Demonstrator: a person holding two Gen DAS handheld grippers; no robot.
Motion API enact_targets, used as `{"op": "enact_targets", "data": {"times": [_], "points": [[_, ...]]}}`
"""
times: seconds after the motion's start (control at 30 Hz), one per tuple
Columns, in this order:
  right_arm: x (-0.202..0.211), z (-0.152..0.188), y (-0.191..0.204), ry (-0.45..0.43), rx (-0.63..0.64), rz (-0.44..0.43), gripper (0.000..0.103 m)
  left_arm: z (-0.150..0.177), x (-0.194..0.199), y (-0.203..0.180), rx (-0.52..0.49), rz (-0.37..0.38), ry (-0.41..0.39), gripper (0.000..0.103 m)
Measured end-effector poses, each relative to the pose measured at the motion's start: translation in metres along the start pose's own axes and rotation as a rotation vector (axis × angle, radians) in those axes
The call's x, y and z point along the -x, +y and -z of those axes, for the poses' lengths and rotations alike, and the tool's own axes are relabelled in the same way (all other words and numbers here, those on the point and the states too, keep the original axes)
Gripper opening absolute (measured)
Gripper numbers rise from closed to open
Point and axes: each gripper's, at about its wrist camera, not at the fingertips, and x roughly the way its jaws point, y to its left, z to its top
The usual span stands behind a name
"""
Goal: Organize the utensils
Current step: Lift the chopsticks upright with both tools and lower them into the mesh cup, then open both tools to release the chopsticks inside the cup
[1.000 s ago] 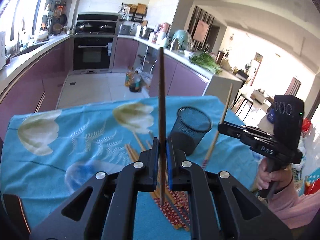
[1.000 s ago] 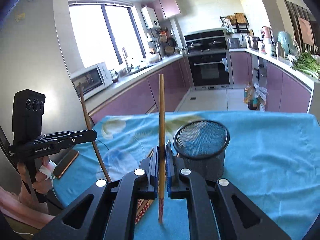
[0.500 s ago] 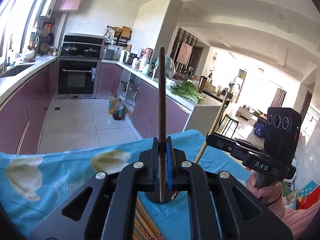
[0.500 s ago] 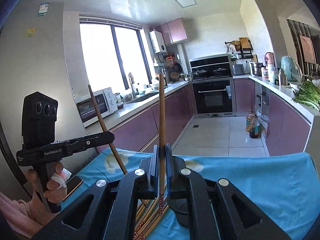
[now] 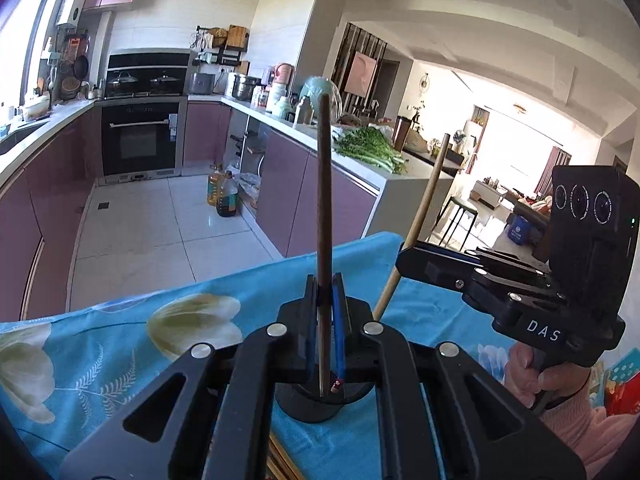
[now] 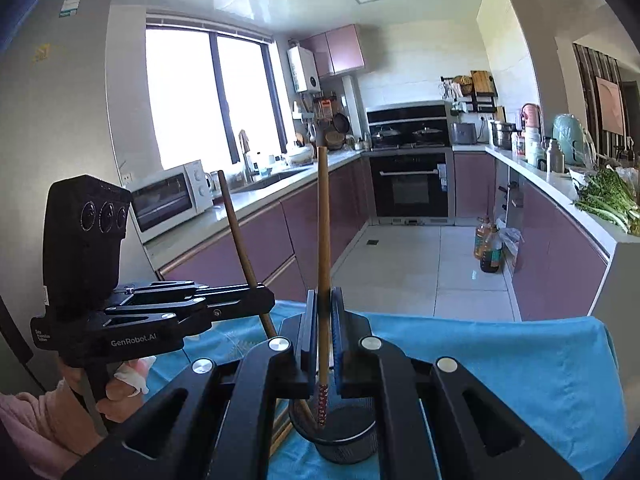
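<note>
Clamping one chopstick [image 5: 324, 208] each, L gripper [image 5: 323, 312] & R gripper [image 6: 323, 320], over mesh cup [image 6: 346, 446].

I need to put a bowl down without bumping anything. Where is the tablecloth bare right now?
Bare blue tablecloth lies to the right of the mesh cup, out to the table's edge. It is crowded at the cup, where both grippers hold chopsticks, and just left of it, where loose chopsticks lie.

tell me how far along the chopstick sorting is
Nothing clearly sits in the black mesh cup yet. In hand: the left tool and right tool each clamp one brown wooden chopstick upright above it. Left: more chopsticks lie on the blue floral cloth.
</note>
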Motion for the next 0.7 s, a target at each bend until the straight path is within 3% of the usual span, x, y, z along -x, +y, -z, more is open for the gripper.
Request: {"op": "enact_targets", "data": {"times": [0.27, 0.4, 0.5, 0.57, 0.7], "points": [[-0.046, 0.018, -0.009, 0.176, -0.009, 0.028, 0.006, 0.029, -0.056, 0.026, 0.002, -0.018, 0.108, 0.008], [-0.058, 0.019, -0.011, 0.189, -0.022, 0.032, 0.007, 0.034, -0.062, 0.038, 0.009, -0.032, 0.122, 0.009], [-0.064, 0.021, -0.008, 0.18, -0.036, 0.041, 0.009, 0.034, -0.058, 0.043, 0.013, -0.043, 0.11, 0.015], [-0.066, 0.023, -0.008, 0.17, -0.051, 0.052, 0.017, 0.034, -0.053, 0.045, 0.018, -0.067, 0.09, 0.031], [-0.065, 0.024, -0.009, 0.145, -0.067, 0.078, 0.018, 0.036, -0.034, 0.055, 0.038, -0.092, 0.052, 0.032]]}}
